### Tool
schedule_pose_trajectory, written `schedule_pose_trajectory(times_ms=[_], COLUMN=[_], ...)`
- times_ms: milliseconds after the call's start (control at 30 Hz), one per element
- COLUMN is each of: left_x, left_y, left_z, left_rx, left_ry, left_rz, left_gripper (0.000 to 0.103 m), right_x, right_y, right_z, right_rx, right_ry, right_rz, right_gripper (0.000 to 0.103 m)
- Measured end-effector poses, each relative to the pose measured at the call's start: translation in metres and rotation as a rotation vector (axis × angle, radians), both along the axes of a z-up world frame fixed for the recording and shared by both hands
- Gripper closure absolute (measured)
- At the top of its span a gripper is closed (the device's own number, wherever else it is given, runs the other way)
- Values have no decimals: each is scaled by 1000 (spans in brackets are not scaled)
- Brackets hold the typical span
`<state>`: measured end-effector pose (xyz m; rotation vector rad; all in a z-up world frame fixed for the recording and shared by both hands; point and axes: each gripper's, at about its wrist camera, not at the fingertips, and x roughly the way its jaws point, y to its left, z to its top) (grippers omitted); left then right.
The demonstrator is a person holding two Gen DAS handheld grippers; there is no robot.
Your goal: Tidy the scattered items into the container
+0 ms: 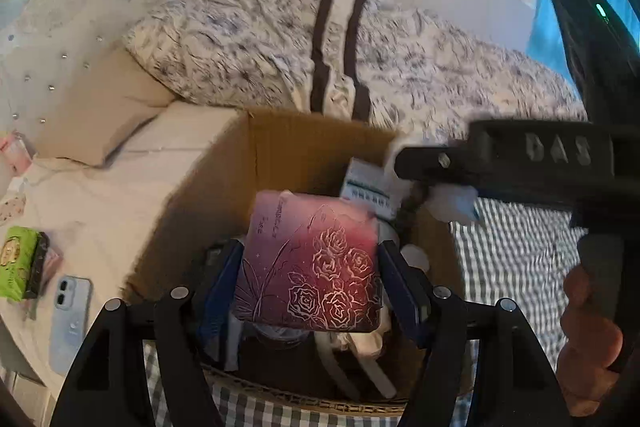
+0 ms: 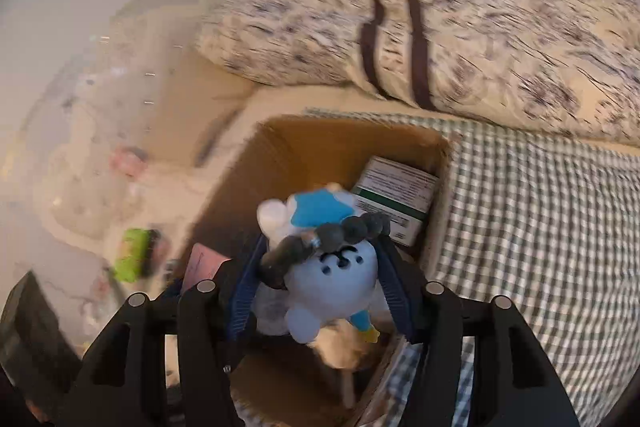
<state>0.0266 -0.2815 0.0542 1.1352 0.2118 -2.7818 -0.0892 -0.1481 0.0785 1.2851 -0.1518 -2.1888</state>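
An open cardboard box [image 1: 320, 135] stands on the bed. My left gripper [image 1: 310, 279] is shut on a purple-red packet printed with roses [image 1: 304, 227], held over the box's opening. My right gripper [image 2: 320, 279] is shut on a white and blue plush toy [image 2: 332, 287] with a dark bead bracelet [image 2: 336, 235] lying across it, also above the cardboard box [image 2: 320, 143]. A white and green medicine carton [image 2: 396, 195] leans in the far right corner inside. The right gripper [image 1: 420, 171] enters the left wrist view from the right, held by a hand [image 1: 588, 347].
On the cream sheet to the left lie a green packet [image 1: 20, 263], a light blue phone [image 1: 72, 311] and small pink items. A patterned duvet [image 1: 280, 39] is bunched behind the box. Checked cloth [image 1: 512, 251] covers the bed to the right.
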Motion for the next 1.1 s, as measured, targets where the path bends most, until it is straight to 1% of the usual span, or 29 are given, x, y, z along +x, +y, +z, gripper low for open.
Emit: schedule_pose_trajectory(times_ms=[33,100,167,200,233,267,300,333,400,433,500,567,633,700,733,800,867,967,1100], left_x=[0,3,3,5,8,13,19,23,31,32,34,39,45,52,54,60,64,64,63], left_y=[1,5,9,13,18,25,33,41,58,65,80,94,102,107,108,108,113,121,123], left_z=[-1,6,19,27,36,46,55,60,66,66,59,51,43,37,34,31,32,36,37], left_rx=[-7,-36,-47,-54,-59,-63,-68,-76,-95,-102,-130,-162,-180,-206,-205,-194,-215,-243,-228], left_ry=[1,36,61,82,107,134,163,187,219,219,195,172,162,148,143,148,160,168,173], left_rz=[-2,-2,3,8,8,6,3,3,3,-4,-11,-4,5,25,23,7,-23,-35,-43], left_gripper=[10,9,8,7,4,1,0,0,0,0,0,0,0,0,0,0,0,0,0], right_x=[0,2,5,11,19,28,38,51,71,82,96,110,116,121,123,127,131,134,136], right_y=[4,13,22,30,43,53,67,84,111,124,139,150,153,155,155,158,163,168,168], right_z=[1,13,32,43,57,65,74,80,79,72,55,31,12,0,-5,-5,-5,-4,-2], right_rx=[-16,-29,-2,8,30,48,69,94,122,150,180,156,145,138,145,162,154,148,183], right_ry=[3,38,80,112,161,201,250,305,372,390,387,343,293,268,261,271,273,265,280], right_rz=[-12,-21,-29,-41,-67,-91,-118,-153,-222,-258,-302,-310,-325,-332,-330,-347,-361,-370,-376], right_gripper=[29,28,28,28,28,24,16,14,12,12,12,12,12,12,12,12,12,12,12])
